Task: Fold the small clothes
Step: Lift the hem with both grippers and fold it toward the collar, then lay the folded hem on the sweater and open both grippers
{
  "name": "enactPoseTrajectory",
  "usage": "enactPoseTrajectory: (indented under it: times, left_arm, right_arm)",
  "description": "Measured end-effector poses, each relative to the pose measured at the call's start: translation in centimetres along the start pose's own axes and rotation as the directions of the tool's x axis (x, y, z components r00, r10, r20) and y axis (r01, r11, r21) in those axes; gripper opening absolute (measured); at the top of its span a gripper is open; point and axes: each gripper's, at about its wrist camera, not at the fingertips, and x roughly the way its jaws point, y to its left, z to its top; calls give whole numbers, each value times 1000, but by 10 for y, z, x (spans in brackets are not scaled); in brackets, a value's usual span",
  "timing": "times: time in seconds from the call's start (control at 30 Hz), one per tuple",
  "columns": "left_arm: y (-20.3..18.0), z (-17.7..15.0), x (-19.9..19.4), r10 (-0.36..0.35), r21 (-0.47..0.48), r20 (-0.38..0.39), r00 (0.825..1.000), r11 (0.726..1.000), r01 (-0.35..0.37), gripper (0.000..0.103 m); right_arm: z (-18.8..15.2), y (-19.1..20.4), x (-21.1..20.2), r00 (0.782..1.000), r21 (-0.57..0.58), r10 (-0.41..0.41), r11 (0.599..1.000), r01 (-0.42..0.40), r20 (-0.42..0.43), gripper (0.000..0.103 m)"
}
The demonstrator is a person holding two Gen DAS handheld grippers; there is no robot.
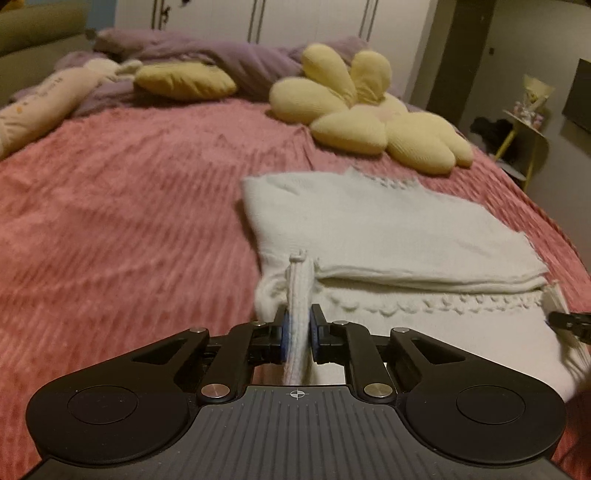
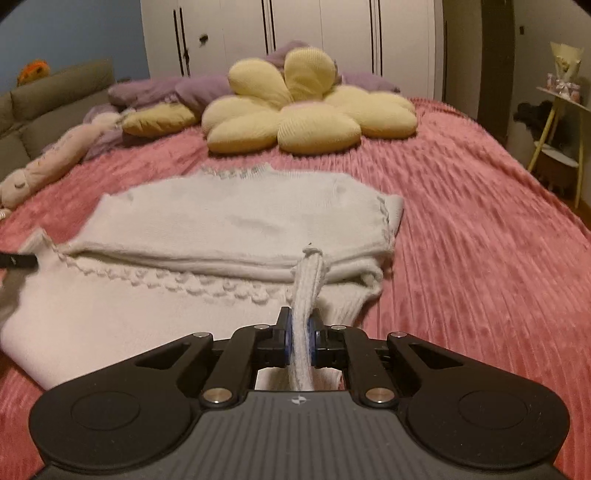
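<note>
One white knit sweater lies on the pink ribbed bedspread, partly folded, with a row of knitted bobbles running across its near layer. Two grippers are at work. The left gripper is clamped on the sweater's near left edge, a ribbed strip of knit standing pinched between its blue-padded fingers. The right gripper is clamped in the same way on the near right edge, and its black tip also shows at the right border of the left wrist view. Farther up the bed sits one yellow flower-shaped cushion with a pale pink centre, one plain yellow pillow, one long pink plush toy and a heap of purple bedding. The plush carries some small printing, too blurred to read. A white wardrobe stands behind the bed, and one yellow-legged side table stands off to the right.
</note>
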Motion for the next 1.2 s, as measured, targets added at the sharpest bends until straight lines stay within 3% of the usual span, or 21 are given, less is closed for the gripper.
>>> enactPoseTrajectory:
  times: [0.1, 0.23, 0.27, 0.37, 0.47, 0.63, 0.73, 0.87, 1.03, 1.13, 1.2]
  left_arm:
    - [-4, -3, 12, 5, 18, -42, 999, 1000, -4, 22]
    - [-5, -6, 18, -11, 9, -56, 998, 1000, 11, 21]
    - [-6, -6, 19, -8, 16, -55, 998, 1000, 9, 13]
    - [-4, -3, 18, -19, 7, -52, 998, 1000, 20, 11]
    - [-3, 8, 2, -38, 10, -7, 999, 999, 38, 10]
    - [-6, 53, -32, -98, 15, 134, 986, 995, 97, 10]
    - [-13, 78, -23, -61, 44, 187, 980, 998, 54, 10]
    - [-7, 94, 27, -17, -9, 128, 992, 1000, 18, 10]
    - [-2, 76, 77, -10, -4, -8, 1000, 1000, 10, 13]
    - [0, 64, 80, -22, 31, -22, 1000, 999, 22, 31]
    - [3, 60, 81, -53, 24, -37, 998, 998, 53, 29]
  right_arm:
    - [-1, -2, 10, 999, 19, -4, 1000, 5, -32, 11]
    - [-1, -5, 12, 999, 39, -1, 999, 2, -33, 11]
    - [-1, -5, 12, 999, 35, -1, 999, 2, -33, 11]
    - [-2, -3, 12, 999, 16, -10, 1000, 10, -31, 8]
    - [3, -2, 2, 1000, 13, -4, 1000, 4, -4, 7]
    - [31, 0, -24, 992, -8, 13, 1000, -12, 128, 7]
    - [58, -1, -22, 981, 0, -23, 1000, 23, 194, 7]
    - [82, -10, 11, 984, 57, -55, 997, 46, 170, 7]
    - [82, -29, 69, 999, 129, -49, 991, 46, 21, 7]
    - [73, -31, 80, 999, 107, -40, 993, 44, -37, 9]
    - [69, -30, 79, 999, 97, -27, 995, 31, -43, 11]
